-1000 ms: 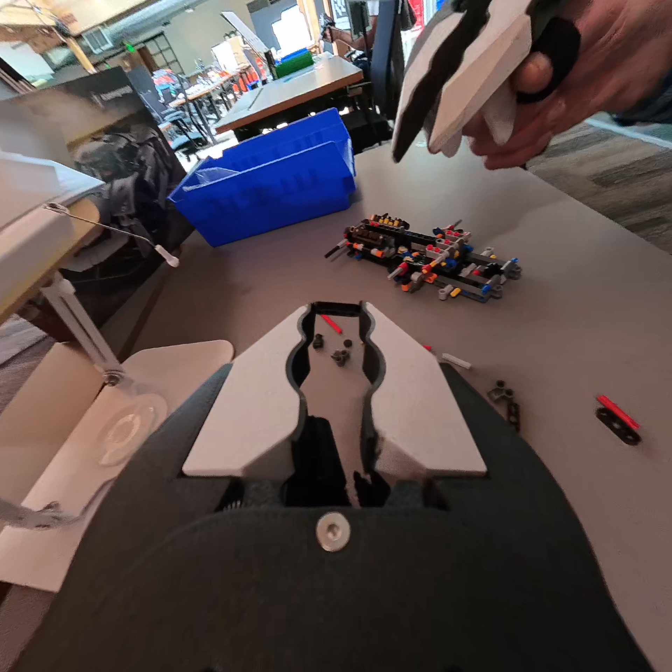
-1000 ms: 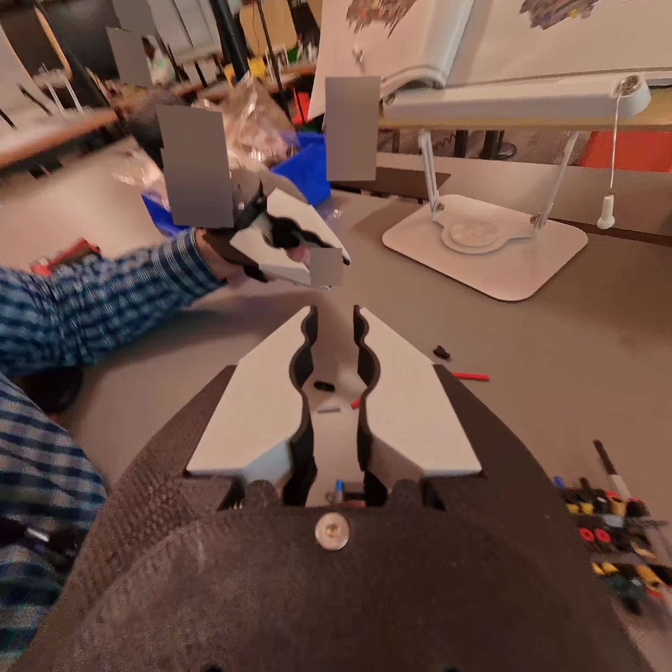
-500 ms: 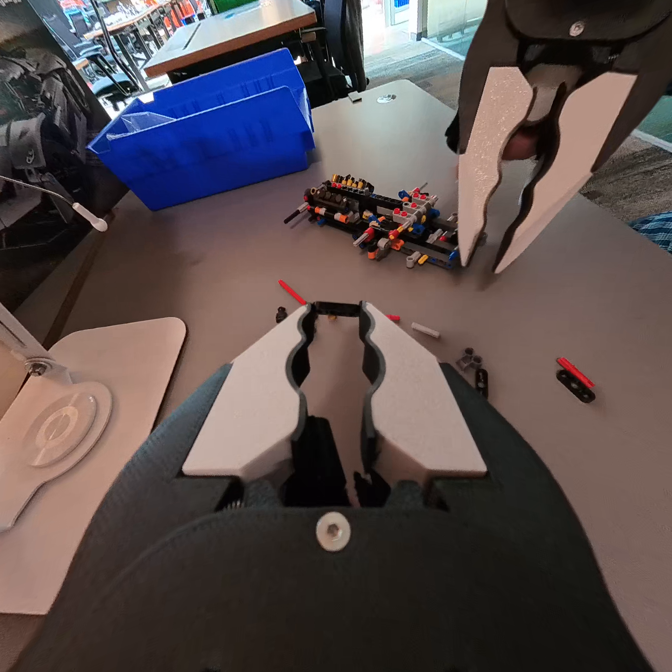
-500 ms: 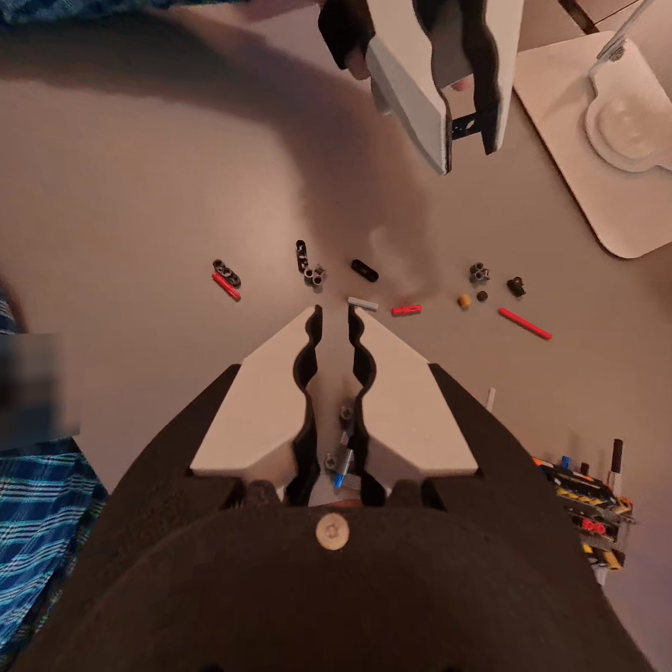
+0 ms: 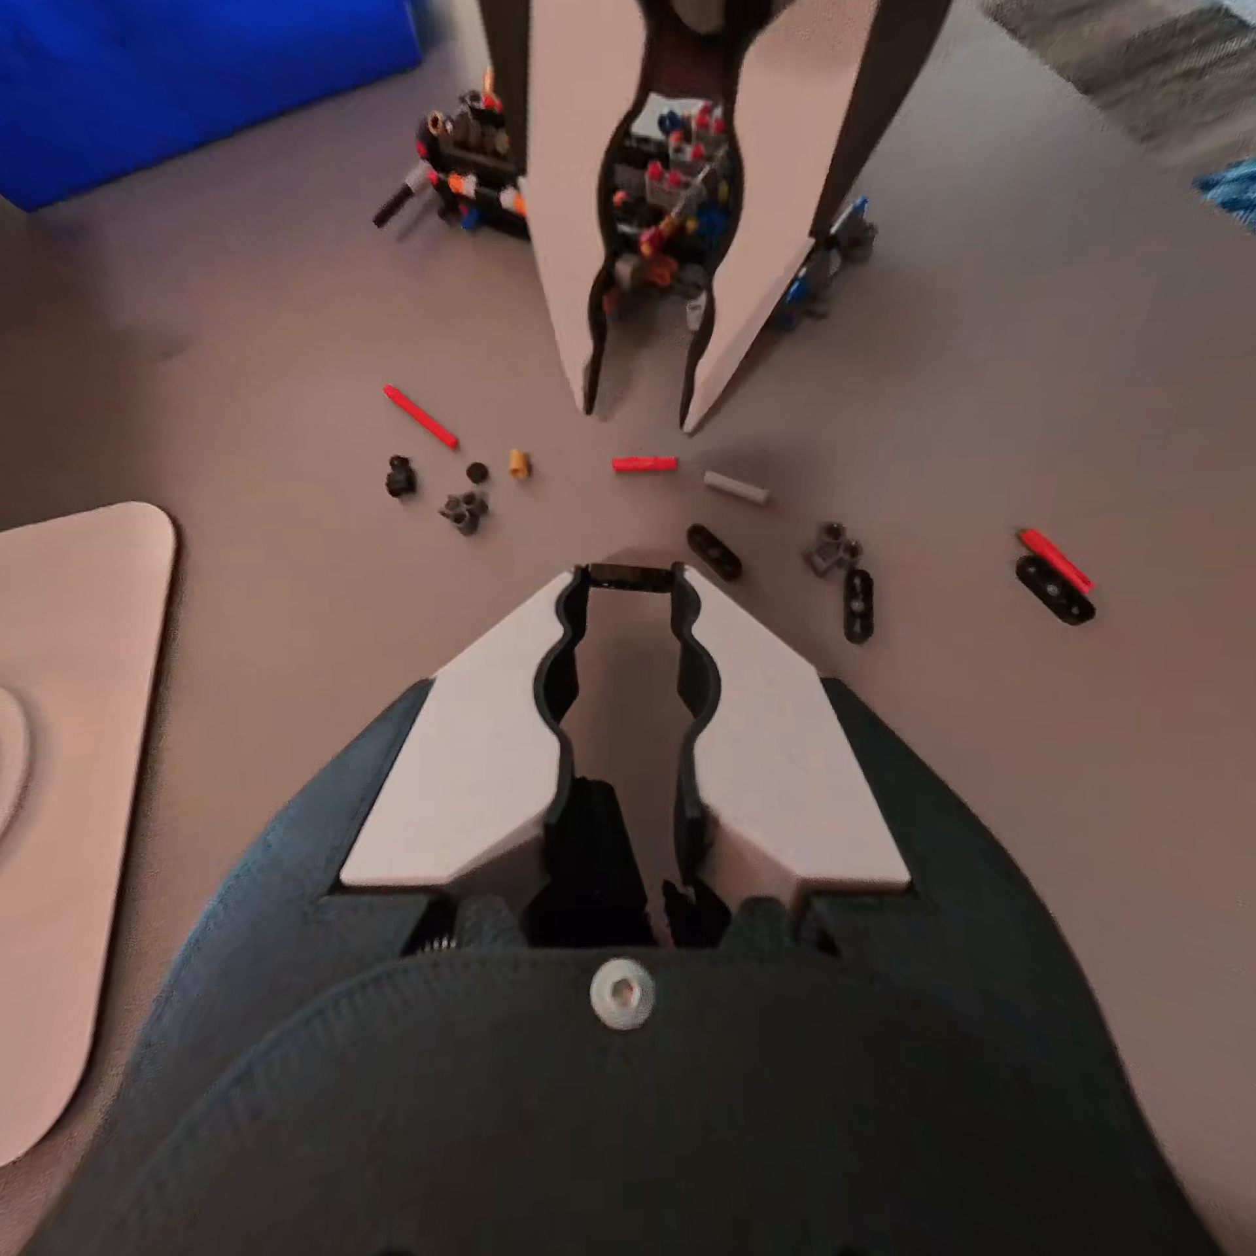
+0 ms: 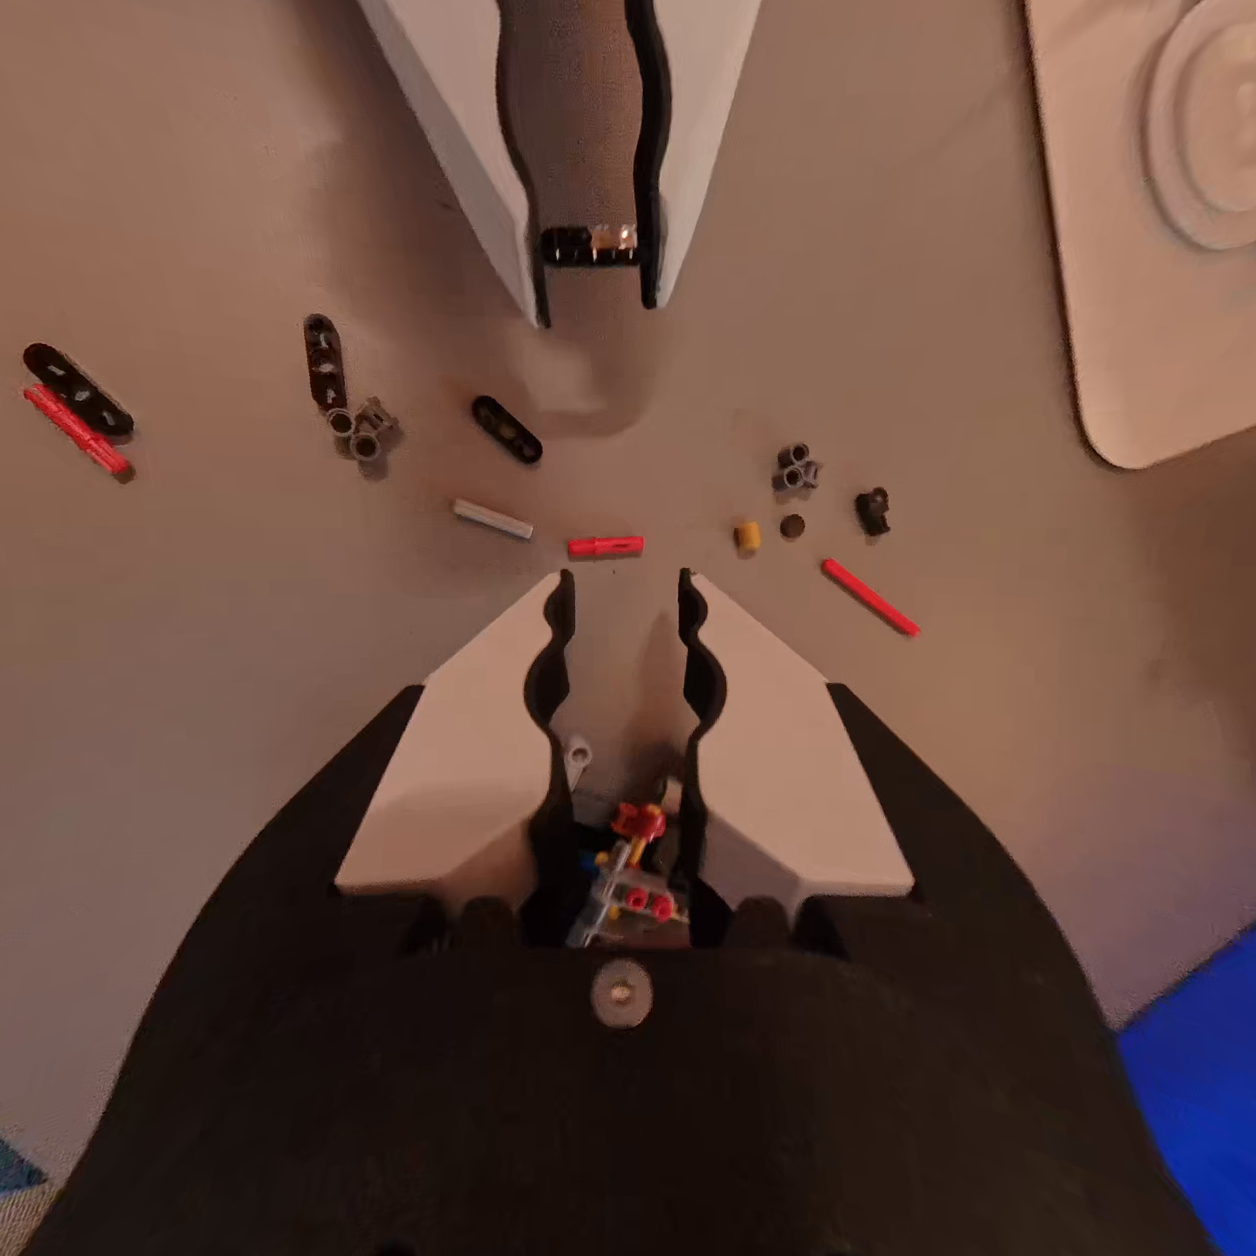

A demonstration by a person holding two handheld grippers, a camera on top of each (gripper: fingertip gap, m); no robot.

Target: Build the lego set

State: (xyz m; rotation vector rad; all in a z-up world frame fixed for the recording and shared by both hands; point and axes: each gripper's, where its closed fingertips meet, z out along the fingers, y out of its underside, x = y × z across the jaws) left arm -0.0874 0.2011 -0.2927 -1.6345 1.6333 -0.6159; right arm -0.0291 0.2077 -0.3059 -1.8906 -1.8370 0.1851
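the left gripper (image 5: 629, 578) is clamped on a short black beam (image 5: 629, 576), held crosswise between its tips above the grey table (image 5: 1019, 380). the right wrist view alone shows the beam's holes (image 6: 590, 246); its long axis runs side to side across the fingers. the right gripper (image 6: 622, 574) stands apart and empty, tips just short of a short red pin (image 6: 605, 546) lying crosswise on the table. only the left wrist view shows the part-built model (image 5: 652, 204) whole, behind the right gripper's fingers (image 5: 564, 272); the right wrist view catches a sliver between its own fingers. loose parts lie scattered between the two grippers: a grey pin (image 6: 492, 518), a long red axle (image 6: 870, 597), a yellow bush (image 6: 746, 535), black links (image 6: 506, 429). a blue bin (image 5: 170, 81) and a white stand base (image 5: 81, 679) sit at the edges.
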